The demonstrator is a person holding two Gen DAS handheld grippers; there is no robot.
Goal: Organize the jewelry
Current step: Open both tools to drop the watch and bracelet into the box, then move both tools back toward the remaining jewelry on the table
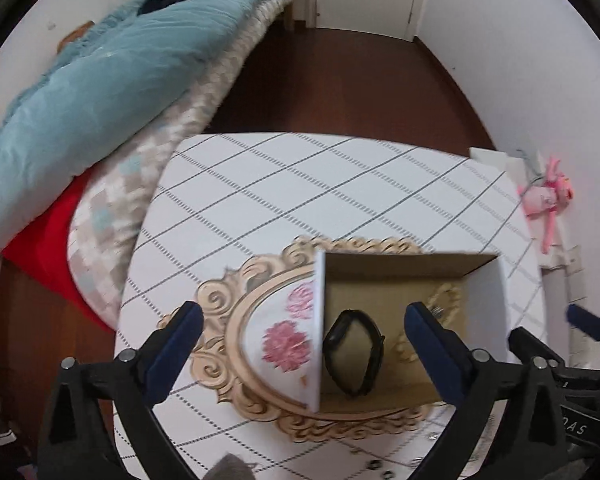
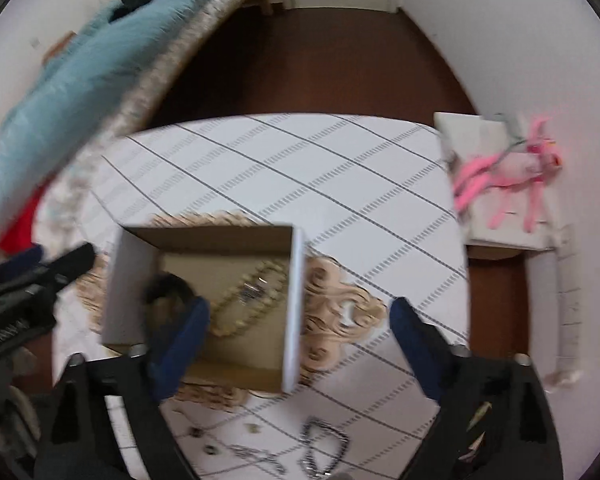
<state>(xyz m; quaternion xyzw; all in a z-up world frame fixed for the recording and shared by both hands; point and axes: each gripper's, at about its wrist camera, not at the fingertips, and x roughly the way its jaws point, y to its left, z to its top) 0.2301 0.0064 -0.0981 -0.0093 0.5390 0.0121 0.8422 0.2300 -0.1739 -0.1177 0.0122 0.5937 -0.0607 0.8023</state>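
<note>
An open cardboard box [image 1: 482, 300] with white outer walls sits on an ornate beige tray [image 1: 236, 316] with pink flowers. Inside it lie a black watch [image 1: 354, 354] and a beige bead bracelet [image 1: 446, 300]. In the right wrist view the box [image 2: 296, 304] holds the bead bracelet [image 2: 246, 306] and the watch [image 2: 168, 284]. My left gripper [image 1: 304, 320] is open and empty above the tray and box. My right gripper [image 2: 300, 320] is open and empty above the box's right wall. A silver chain [image 2: 324, 448] and small earrings [image 2: 204, 440] lie loose on the tablecloth.
The table has a white checked cloth [image 1: 300, 184]. A bed with a blue duvet [image 1: 100, 76] stands at the left. A pink plush toy [image 2: 512, 176] lies on a white stand at the right. Brown floor lies beyond the table.
</note>
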